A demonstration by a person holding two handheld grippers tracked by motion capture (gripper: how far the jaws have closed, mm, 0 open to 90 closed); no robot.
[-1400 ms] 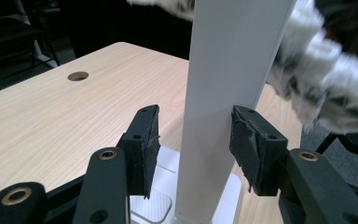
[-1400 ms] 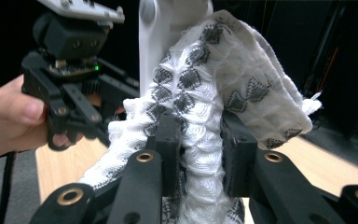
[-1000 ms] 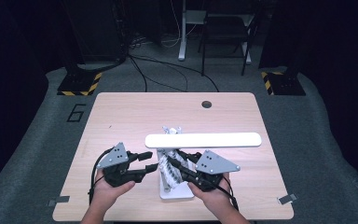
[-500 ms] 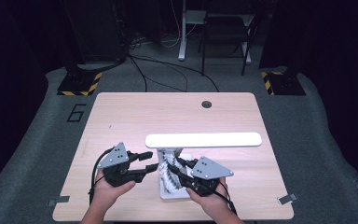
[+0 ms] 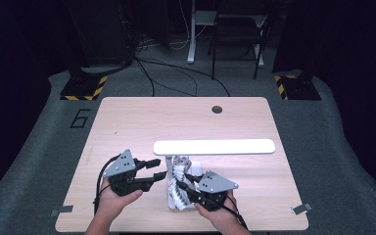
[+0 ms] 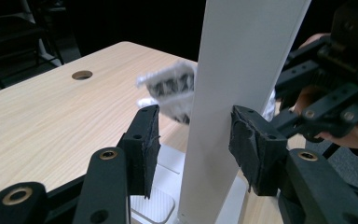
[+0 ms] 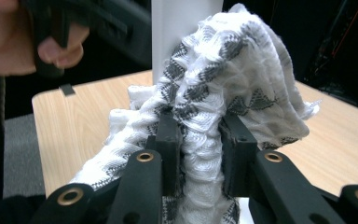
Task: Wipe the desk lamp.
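Against the lamp [image 5: 214, 147] post on the desk [image 5: 127, 127], a soft, light cloth [image 7: 223, 88] is pinched mid-fold by the right tongs [image 7: 200, 140]; the left tongs [image 6: 193, 140] straddle the stiff post, apparently steadying it.

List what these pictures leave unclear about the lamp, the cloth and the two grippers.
- Lamp base: in the high view mostly covered by the cloth and the right gripper.
- Lamp post: in the left gripper view cut off by the top edge; whether the left gripper pads touch it is unclear.
- Cloth: in the right gripper view it hides the post behind it; its lower end runs off the bottom edge.
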